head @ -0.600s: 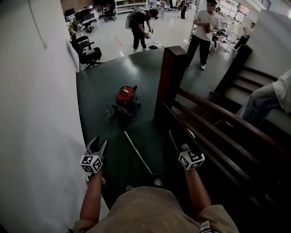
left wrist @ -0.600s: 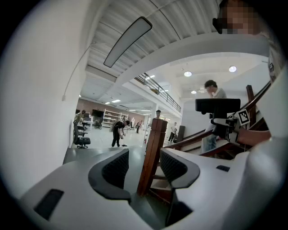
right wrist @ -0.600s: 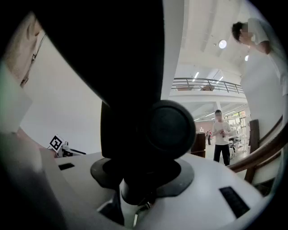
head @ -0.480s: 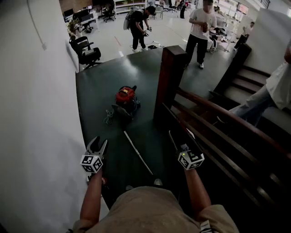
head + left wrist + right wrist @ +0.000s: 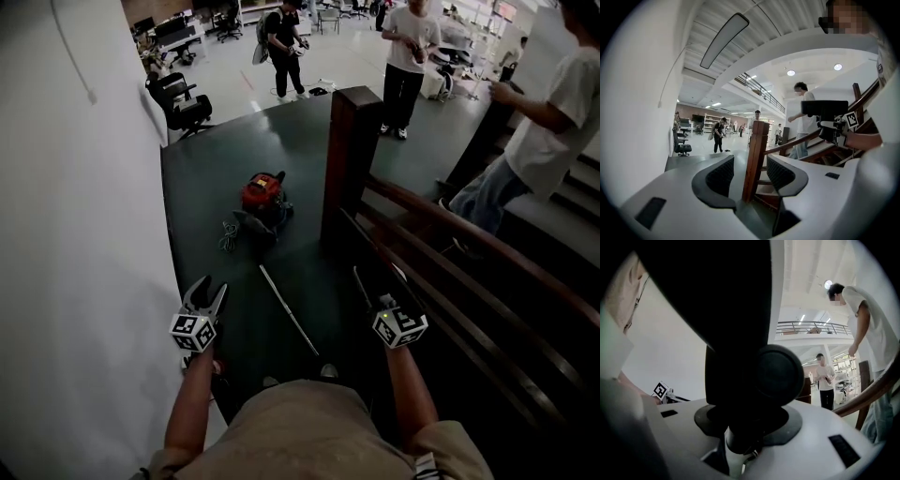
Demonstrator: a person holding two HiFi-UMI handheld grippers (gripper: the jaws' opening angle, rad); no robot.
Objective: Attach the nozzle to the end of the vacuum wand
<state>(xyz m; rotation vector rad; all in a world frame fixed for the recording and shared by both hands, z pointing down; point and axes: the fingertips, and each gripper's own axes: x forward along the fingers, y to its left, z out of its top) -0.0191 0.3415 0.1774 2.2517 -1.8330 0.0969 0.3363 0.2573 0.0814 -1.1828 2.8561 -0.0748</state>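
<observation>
In the right tongs (image 5: 746, 423), the nozzle (image 5: 740, 357)

A dark wooden newel post (image 5: 349, 159) anchors the handrail (image 5: 422, 212) of a staircase (image 5: 562, 234) at the edge of a dark green landing (image 5: 206, 169), bounded on the left by a white wall (image 5: 75, 234). A red canister vacuum (image 5: 262, 195) sits on the landing, a coiled cord (image 5: 227, 238) just beside it. Beyond, a black office chair (image 5: 178, 105) stands near the wall, while a person with a backpack (image 5: 279, 37) and another in a white T-shirt (image 5: 407, 47) stand on the pale hall floor (image 5: 347, 56). A third person in a white shirt and jeans (image 5: 539, 122) leans forward on the stairs.
</observation>
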